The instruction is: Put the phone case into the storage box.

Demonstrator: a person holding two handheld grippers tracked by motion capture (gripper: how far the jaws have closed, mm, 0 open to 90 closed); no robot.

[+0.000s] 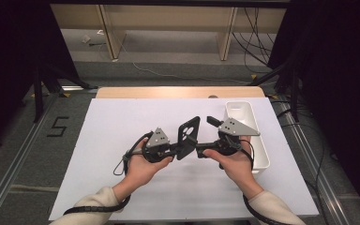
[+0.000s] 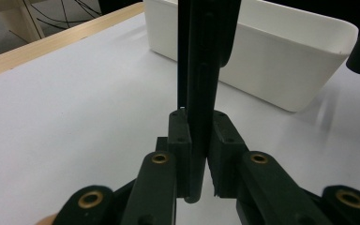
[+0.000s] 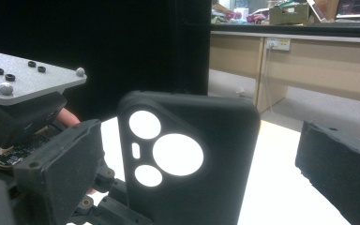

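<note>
A black phone case (image 1: 188,136) with round camera cut-outs is held upright above the white table sheet (image 1: 122,122). My left gripper (image 1: 180,148) is shut on its lower end. In the left gripper view the case (image 2: 201,70) stands edge-on, and the two pads of the left gripper (image 2: 199,129) press on it from both sides. My right gripper (image 1: 206,137) is open, one jaw on each side of the case without touching it. In the right gripper view the case (image 3: 187,159) faces the camera between the widely spread jaws of the right gripper (image 3: 194,164).
A white rectangular bin (image 1: 258,147) stands at the right of the sheet, just beyond my right hand; it looks empty in the left gripper view (image 2: 272,70). A wooden table edge (image 1: 178,92) runs along the far side. Black cables trail from both grippers.
</note>
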